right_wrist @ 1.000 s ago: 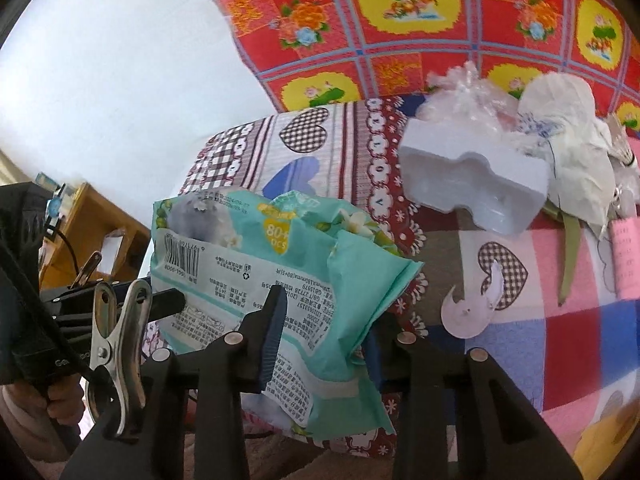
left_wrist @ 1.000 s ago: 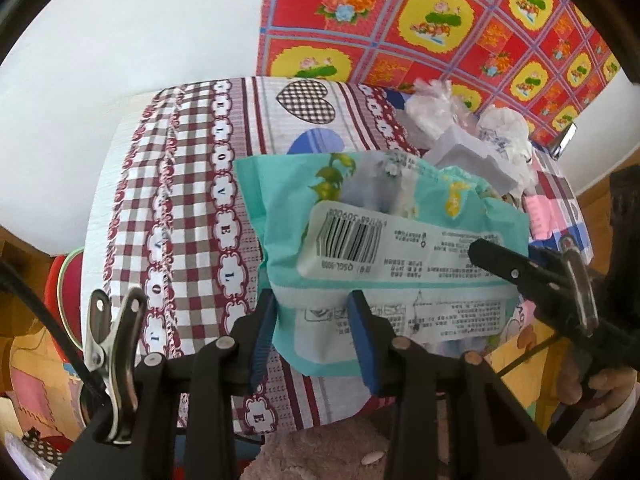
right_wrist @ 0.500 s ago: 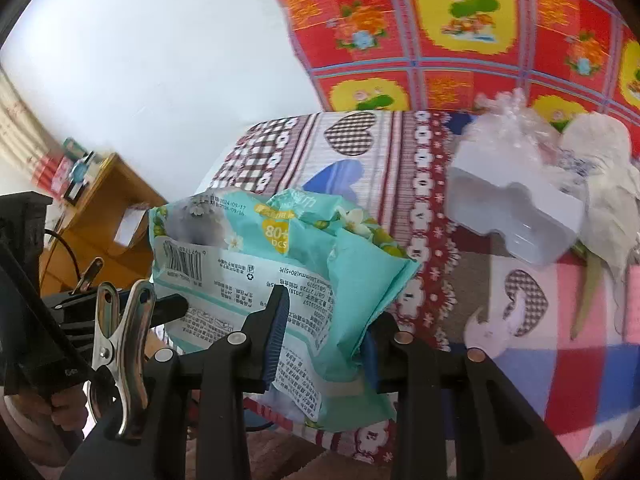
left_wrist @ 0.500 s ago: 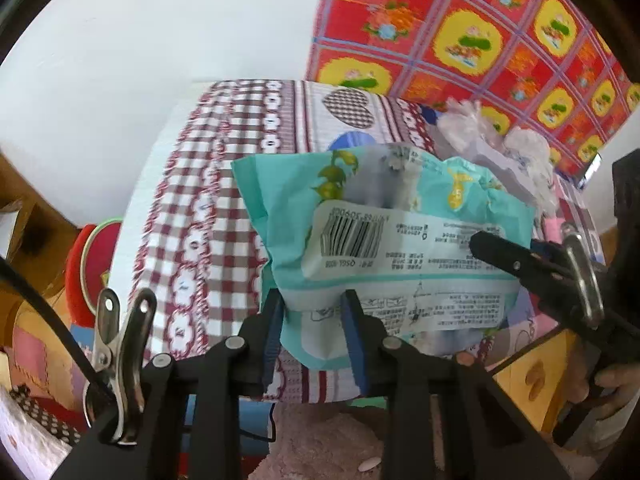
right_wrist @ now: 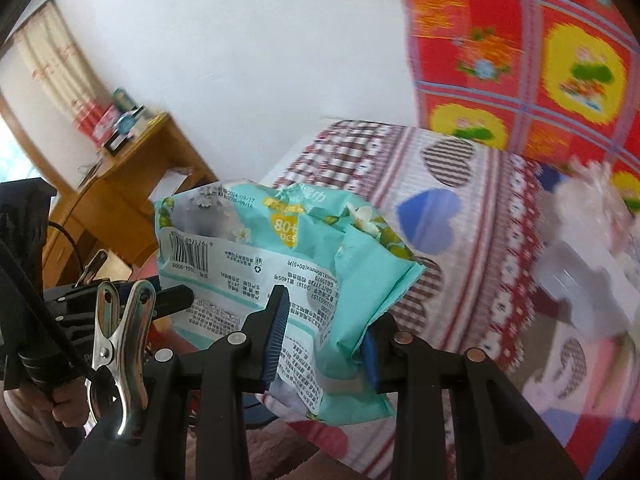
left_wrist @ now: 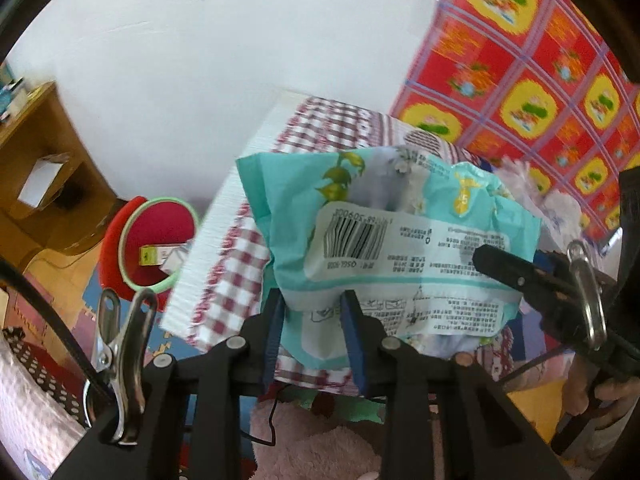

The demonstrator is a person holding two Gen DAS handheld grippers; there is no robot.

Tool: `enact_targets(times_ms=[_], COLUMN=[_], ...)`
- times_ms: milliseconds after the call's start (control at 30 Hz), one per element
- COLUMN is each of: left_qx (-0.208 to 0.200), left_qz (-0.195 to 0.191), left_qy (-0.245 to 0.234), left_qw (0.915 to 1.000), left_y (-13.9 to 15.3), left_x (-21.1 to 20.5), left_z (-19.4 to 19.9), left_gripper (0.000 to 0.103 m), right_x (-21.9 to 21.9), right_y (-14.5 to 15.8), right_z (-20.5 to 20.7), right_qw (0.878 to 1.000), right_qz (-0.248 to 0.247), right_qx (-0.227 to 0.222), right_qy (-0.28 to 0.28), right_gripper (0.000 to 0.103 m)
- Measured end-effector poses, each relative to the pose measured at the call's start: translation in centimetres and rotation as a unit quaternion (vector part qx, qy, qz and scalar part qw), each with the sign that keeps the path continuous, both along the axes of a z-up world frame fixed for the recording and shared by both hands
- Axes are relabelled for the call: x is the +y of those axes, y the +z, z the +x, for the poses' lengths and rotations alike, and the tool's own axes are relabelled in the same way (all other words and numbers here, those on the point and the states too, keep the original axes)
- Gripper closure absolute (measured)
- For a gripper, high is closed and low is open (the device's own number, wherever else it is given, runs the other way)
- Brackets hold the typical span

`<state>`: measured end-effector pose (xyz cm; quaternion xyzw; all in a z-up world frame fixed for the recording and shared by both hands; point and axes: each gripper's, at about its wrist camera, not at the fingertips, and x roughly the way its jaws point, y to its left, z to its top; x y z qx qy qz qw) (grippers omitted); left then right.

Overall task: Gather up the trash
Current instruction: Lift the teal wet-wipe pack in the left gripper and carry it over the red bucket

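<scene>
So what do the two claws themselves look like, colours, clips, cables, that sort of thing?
Both are built alike: matt black plastic frames with two straight fingers, each faced with a ribbed blue pad, and round metal rivets at the joints. The left claw and the right claw each carry a shiny steel spring clip on their left side, with a black cable running past it.

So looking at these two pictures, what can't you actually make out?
- Left wrist view: the red bin holds some scrap, too small to identify, and the table edge cuts part of it off.
- Right wrist view: the white trash on the table is smeared by motion blur.
- Both views: what is inside the teal wipes packet, if anything, is hidden by its own wrapper.
</scene>
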<state>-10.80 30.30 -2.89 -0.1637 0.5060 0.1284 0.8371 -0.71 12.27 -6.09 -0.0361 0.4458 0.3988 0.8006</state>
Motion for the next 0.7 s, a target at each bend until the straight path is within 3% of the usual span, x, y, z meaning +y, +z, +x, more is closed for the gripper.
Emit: enact_targets(times_ms=[267,700], left_qx=[-0.009,-0.013], left_qz=[-0.007,-0.002], left_qy=[0.058,0.136], left_qw=[0.9983,0.9906], left_y=[-0.2,-0.2], left_x=[4.9,15.9], left_z=[-2.7,-6.5], left_gripper=[0.073,0.073], right_x=[5.5,19.0], right_y=[0.7,1.6], right_z=[-1.0,-2.3], right_qw=[0.998,0.989], right_qz=[-0.008,-0.012], right_qx=[-0.019,-0.034], right_qy=[0.058,0.143], right_gripper=[0.068,0.068])
